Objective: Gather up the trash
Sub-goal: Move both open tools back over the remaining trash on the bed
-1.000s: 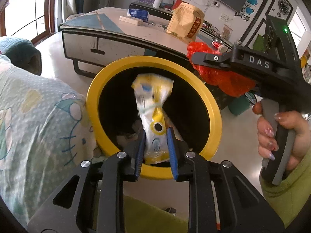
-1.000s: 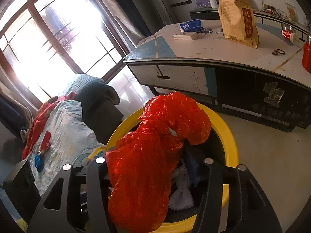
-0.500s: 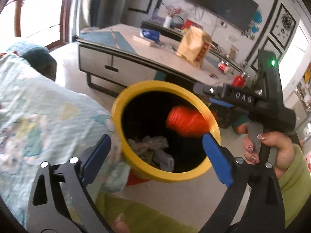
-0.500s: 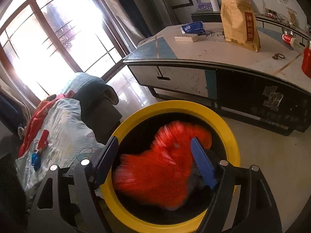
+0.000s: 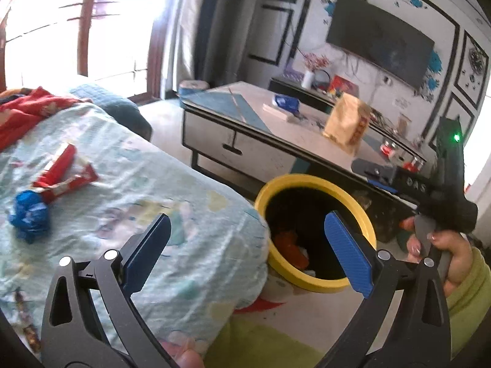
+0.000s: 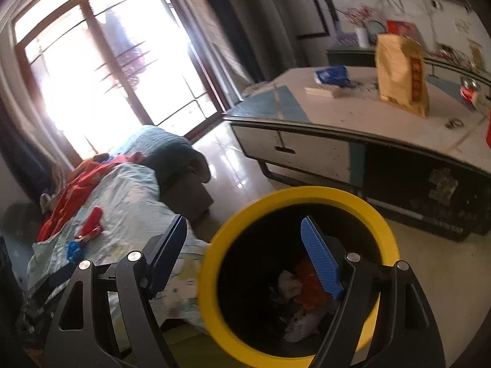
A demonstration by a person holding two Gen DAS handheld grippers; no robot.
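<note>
Both tools gaping empty, jaws just opening: left tool (image 5: 245, 245), right tool (image 6: 242, 251). Red bag (image 6: 310, 288) lying inside yellow bin (image 6: 211, 291); red wrapper (image 5: 61, 171), blue wad (image 5: 29, 216) sitting on bed (image 5: 138, 184) left.

Strong daylight is admitted through the window (image 6: 122, 70), which is blown out to white glare. Straight lines are bent by fisheye distortion, corners are darkened, and slight motion blur is seen.

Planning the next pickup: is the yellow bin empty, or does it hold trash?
It holds trash. The bin has red plastic and white scraps at the bottom.
</note>
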